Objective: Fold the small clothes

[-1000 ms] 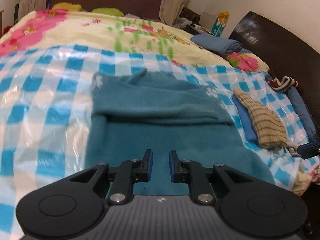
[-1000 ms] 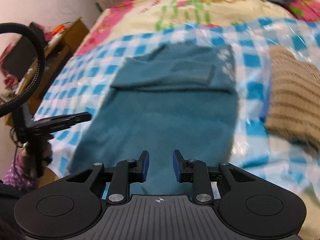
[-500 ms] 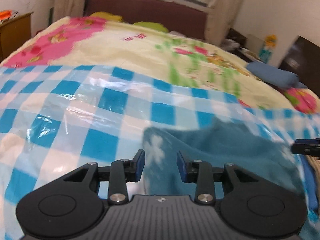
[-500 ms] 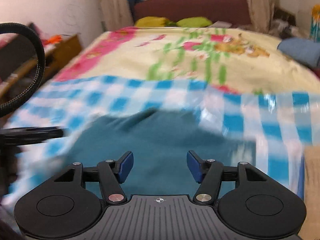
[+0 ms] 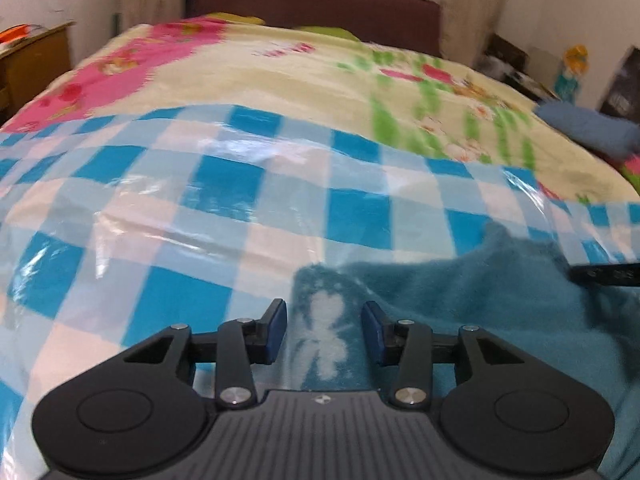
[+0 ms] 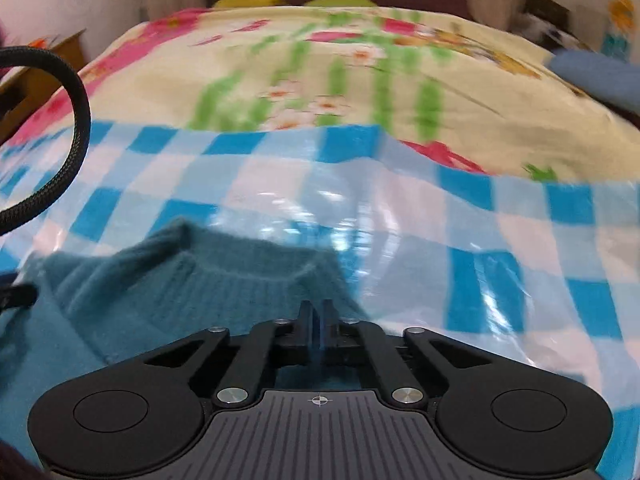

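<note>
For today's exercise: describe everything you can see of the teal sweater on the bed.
The teal sweater looks like soft, fuzzy knit, with a ribbed collar and a pale snowflake motif. It lies on the blue-checked plastic sheet. The right gripper is shut at its collar edge; the left gripper, jaws opening, straddles the motif.

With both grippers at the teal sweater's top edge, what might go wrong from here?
1. The right gripper looks shut near the teal knitted sweater collar; it may have pinched only a thin edge that slips.
2. The left gripper is opening over the white motif, gripping nothing yet.
3. The glossy blue-checked plastic sheet may lift too.
</note>
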`<state>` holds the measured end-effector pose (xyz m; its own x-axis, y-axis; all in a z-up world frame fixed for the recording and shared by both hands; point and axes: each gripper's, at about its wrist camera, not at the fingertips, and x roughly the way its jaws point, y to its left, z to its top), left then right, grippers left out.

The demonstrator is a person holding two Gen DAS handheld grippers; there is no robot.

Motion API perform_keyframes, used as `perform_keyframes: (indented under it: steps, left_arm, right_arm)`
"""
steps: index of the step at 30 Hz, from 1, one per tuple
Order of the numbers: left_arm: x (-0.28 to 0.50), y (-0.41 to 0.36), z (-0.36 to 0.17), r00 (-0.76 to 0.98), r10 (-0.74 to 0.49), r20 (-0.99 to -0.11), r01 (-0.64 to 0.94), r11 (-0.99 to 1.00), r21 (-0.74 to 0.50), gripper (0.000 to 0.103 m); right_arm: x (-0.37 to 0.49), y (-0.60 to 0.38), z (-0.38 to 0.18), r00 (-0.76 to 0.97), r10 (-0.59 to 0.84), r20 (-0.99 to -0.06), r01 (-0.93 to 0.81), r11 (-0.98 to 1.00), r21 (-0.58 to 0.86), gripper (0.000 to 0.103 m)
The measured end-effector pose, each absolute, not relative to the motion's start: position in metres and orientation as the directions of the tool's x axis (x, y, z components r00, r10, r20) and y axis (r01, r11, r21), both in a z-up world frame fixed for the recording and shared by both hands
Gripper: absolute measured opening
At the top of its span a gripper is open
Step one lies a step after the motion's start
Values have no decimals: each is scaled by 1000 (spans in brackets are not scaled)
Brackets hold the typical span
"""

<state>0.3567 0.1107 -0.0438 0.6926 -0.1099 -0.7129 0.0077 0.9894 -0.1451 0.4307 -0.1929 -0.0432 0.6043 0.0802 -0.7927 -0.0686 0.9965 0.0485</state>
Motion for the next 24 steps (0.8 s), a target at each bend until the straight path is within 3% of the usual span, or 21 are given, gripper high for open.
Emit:
perform_keyframes:
  steps: [4,6,10,12,13,16,18,20,24]
  left_arm:
    - [358,110,-48,688,-108,-717,-1,989,-150,46]
    - [357,113,-45,691,-129,-712,9,985,-170,46]
    - [355,117,-48,687,-150,-711,-1,978,-208,46]
    - [353,118,-49,691,-154,-706,-8,975,-221,46]
    - [352,118,-48,695,-154,-703,-11,975,-223,46]
    - [348,113,-47,720,-136,-680,-1,980,-197,46]
    - [350,104,-50,723,-84,-685,8,994,-113,51]
    - [350,97,-56,724,-35,-689,-6,998,-57,52]
    - [347,99,-54,732,-30,-681,-19,998,-65,52]
  right_arm:
    - [430,-202,-30,634,51,-772,-5,998,61,0]
    - [422,-190,-14,673,129,-728,-83,992,99,11]
    - [431,-142,-6,600,373,-708,-279,927,252,19]
    - [444,-116,-14,539,397,-743,-338,910,240,41]
    - [447,-105,-19,536,382,-753,-338,914,223,44]
    - [456,-82,-32,530,324,-784,-341,928,152,39]
    - [456,-77,-37,511,300,-805,-338,932,133,13]
    - [460,-78,-42,514,254,-819,-304,947,103,11]
    - [452,-92,-47,535,261,-804,-238,959,153,9]
